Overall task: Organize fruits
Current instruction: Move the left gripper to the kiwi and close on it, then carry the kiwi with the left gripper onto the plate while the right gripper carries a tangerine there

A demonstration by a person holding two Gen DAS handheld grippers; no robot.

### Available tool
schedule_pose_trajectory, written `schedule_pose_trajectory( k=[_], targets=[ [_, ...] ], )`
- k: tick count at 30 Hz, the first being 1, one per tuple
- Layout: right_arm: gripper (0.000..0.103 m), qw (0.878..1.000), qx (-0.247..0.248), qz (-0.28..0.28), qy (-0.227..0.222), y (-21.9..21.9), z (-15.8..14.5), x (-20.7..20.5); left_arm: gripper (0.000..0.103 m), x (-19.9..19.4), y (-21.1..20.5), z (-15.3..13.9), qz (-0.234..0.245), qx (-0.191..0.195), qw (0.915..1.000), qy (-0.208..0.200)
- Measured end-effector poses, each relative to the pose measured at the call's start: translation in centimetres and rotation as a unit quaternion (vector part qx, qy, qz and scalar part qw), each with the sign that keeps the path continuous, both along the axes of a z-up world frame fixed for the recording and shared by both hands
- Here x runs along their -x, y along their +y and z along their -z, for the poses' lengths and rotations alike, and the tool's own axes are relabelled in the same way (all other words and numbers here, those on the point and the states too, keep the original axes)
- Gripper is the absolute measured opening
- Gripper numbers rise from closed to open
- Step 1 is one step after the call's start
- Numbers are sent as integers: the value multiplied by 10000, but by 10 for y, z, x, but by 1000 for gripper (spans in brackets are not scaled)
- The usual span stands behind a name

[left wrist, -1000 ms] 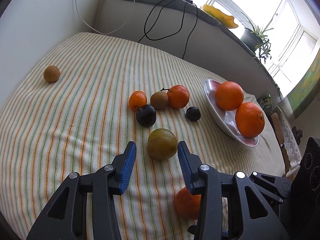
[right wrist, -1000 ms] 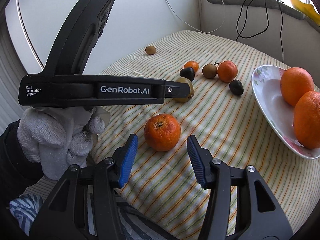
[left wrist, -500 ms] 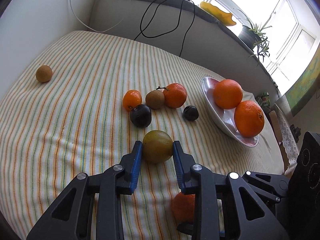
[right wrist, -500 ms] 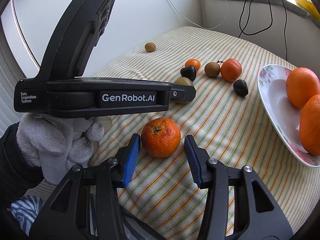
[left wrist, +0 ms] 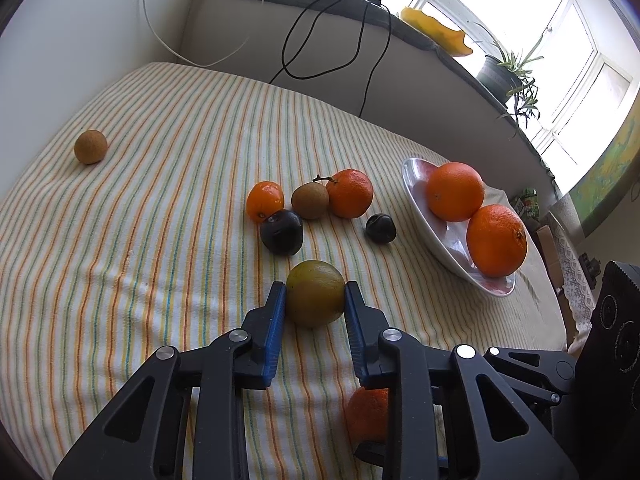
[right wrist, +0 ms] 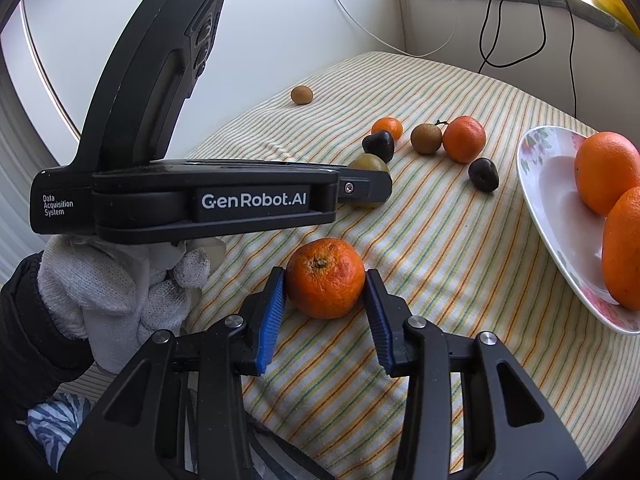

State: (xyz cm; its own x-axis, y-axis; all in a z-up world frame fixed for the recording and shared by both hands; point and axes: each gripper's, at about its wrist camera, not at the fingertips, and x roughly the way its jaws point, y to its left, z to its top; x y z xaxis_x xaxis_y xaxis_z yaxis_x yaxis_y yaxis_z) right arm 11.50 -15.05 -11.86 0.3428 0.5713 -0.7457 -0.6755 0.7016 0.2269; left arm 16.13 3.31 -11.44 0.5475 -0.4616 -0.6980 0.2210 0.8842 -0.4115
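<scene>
My left gripper (left wrist: 315,292) is shut on a greenish-yellow round fruit (left wrist: 315,296) that rests on the striped cloth; both blue pads press its sides. My right gripper (right wrist: 325,280) is closing around a rough orange tangerine (right wrist: 325,278), and its pads touch both sides. That tangerine (left wrist: 366,412) shows partly under the left gripper in the left wrist view. A white plate (left wrist: 416,184) at the right holds two large oranges (left wrist: 455,191). The left gripper's body (right wrist: 256,200) crosses the right wrist view, held by a white-gloved hand (right wrist: 120,292).
Beyond the grippers lie two small tangerines (left wrist: 265,201) (left wrist: 350,193), a brown fruit (left wrist: 310,201) and two dark plums (left wrist: 281,231) (left wrist: 381,228). Another brown fruit (left wrist: 91,146) sits alone far left. Cables hang from the sill behind; a black speaker (left wrist: 616,340) stands at the right.
Both grippers have narrowed from wide open: the left one onto the greenish fruit, the right one onto the tangerine. Both edged slightly forward around their fruits.
</scene>
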Motion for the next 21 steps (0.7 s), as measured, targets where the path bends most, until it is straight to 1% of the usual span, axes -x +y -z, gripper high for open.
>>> schedule_pose_trajectory(
  k=[5,11,21],
  targets=[
    [41,10000,-72,53,-32,-7,-5,5,27,1,-2,-3,-5,-1,10000,-45],
    [41,9996,-171,191,-151,-22,-17,8,27,-1,-6,-12,24,4,9999,-148],
    [41,9969,-203,607,-464,-56,-40,1,27,-14,-32,-29,203,-1,9991,-361]
  ],
)
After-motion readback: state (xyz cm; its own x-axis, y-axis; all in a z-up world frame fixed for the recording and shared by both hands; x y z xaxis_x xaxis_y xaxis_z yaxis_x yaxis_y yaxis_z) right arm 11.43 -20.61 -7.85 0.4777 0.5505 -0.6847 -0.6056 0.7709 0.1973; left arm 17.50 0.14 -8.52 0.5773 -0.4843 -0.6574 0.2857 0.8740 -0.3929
